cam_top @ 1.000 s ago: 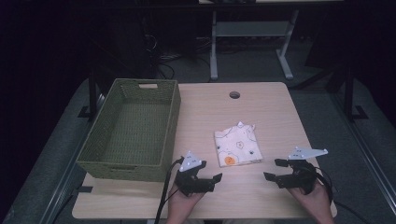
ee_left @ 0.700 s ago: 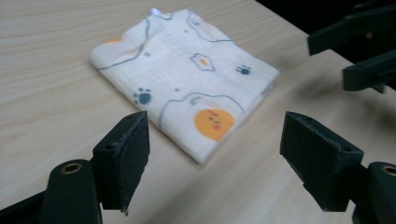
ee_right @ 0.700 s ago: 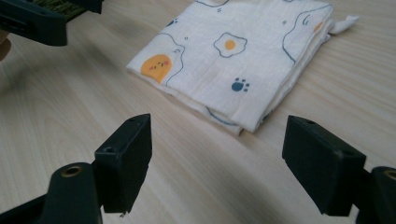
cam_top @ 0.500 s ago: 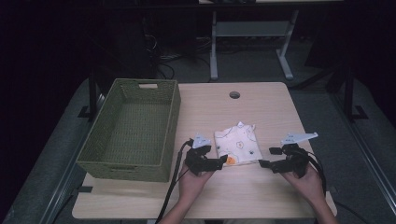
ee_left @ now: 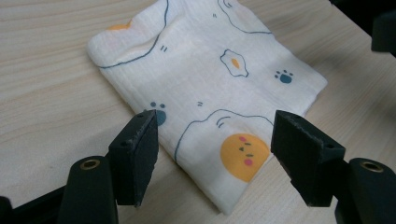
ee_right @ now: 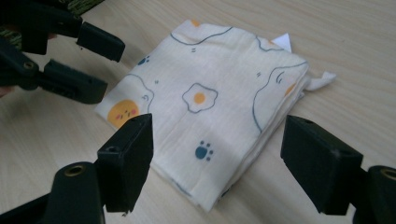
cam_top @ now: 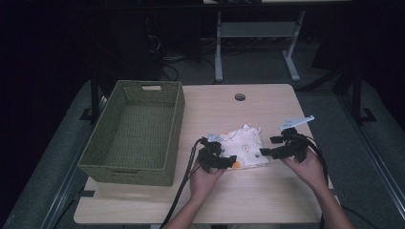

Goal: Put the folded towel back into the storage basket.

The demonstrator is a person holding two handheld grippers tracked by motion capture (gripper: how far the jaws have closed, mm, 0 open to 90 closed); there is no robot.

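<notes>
On the pale wooden table [cam_top: 267,191], a green woven rectangular basket [cam_top: 136,133] is seen at the left. A folded white cloth printed with eggs and paw marks [cam_top: 243,148] is flanked by the left gripper [cam_top: 229,163] and right gripper [cam_top: 265,152], both held with jaws spread wide.

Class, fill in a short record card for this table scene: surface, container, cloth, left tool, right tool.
surface: light wooden table
container: green woven basket, on the table's left part, nothing visible inside
cloth: folded white cloth printed with fried eggs and paw prints, flat on the table right of the basket
left tool: left tool, jaws open at the cloth's near-left corner
right tool: right tool, jaws open at the cloth's right edge
</notes>
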